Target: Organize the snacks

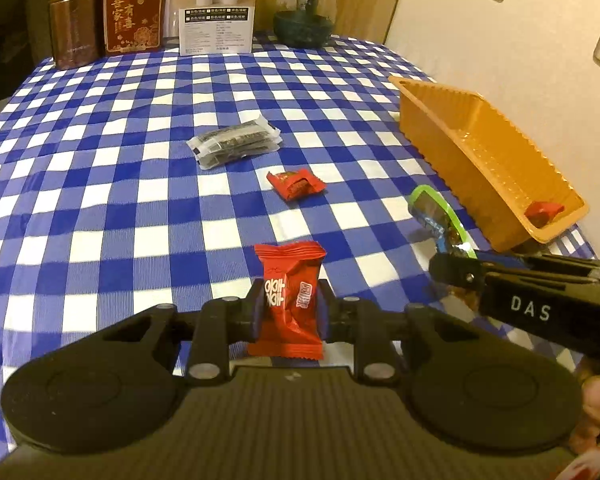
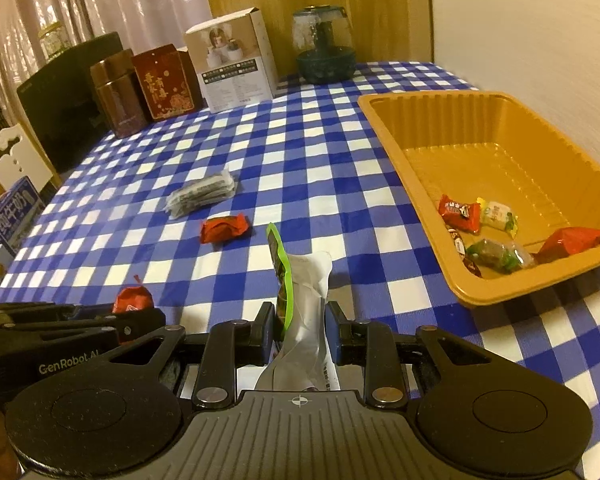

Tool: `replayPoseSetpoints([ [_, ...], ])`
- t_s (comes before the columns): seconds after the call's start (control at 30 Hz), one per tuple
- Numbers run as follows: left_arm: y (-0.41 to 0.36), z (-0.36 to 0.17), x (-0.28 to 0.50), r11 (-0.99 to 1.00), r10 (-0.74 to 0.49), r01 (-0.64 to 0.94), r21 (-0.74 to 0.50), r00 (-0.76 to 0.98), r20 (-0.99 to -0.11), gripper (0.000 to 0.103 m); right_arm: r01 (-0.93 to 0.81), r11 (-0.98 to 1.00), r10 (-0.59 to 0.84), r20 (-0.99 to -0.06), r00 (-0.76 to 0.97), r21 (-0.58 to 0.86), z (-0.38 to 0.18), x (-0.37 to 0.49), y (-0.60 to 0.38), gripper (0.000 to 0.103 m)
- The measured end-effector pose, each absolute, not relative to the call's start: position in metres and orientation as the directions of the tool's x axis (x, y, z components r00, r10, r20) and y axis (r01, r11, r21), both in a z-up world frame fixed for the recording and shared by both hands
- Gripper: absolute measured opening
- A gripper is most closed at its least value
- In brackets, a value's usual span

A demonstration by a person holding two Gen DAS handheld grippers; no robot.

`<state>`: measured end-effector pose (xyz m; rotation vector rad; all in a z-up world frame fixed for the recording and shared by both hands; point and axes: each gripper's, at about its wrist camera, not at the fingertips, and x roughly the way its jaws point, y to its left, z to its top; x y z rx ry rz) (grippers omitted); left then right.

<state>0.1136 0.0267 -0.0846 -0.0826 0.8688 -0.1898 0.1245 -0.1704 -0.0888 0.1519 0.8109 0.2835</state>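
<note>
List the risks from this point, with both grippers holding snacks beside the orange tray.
1. The left gripper and right gripper sit close together, so moving both toward the orange plastic tray at once might make them collide.
2. The green-edged white snack packet is pinched near one end and stands loose, so it may slip.
3. The red candy wrapper is crumpled and glossy; it might slide out.

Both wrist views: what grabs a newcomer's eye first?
Each tongs grips a snack: the left tongs a red candy packet, the right tongs a green-edged pouch. To the right on the blue checked tablecloth sits an orange tray holding several sweets.
</note>
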Motion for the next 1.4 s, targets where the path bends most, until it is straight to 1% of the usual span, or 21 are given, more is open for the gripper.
replayPoseSetpoints([
  [0.37,0.021,-0.059,0.092,0.977,-0.207,0.097,-0.19,0.647,-0.734,0.023,-0.202,0.947,0.319,-0.669,0.672,0.248,-0.065,0.101,-0.176,0.027],
  [0.63,0.007,-0.041,0.083,0.972,-0.225,0.105,-0.208,0.658,-0.719,0.023,-0.204,0.95,0.312,-0.652,0.692,0.238,-0.047,0.087,-0.19,0.027],
  [1.4,-0.052,-0.024,0.077,0.944,-0.324,0.172,-0.281,0.631,-0.705,0.023,-0.133,0.97,0.234,-0.627,0.743,0.204,-0.019,0.064,-0.249,0.027],
])
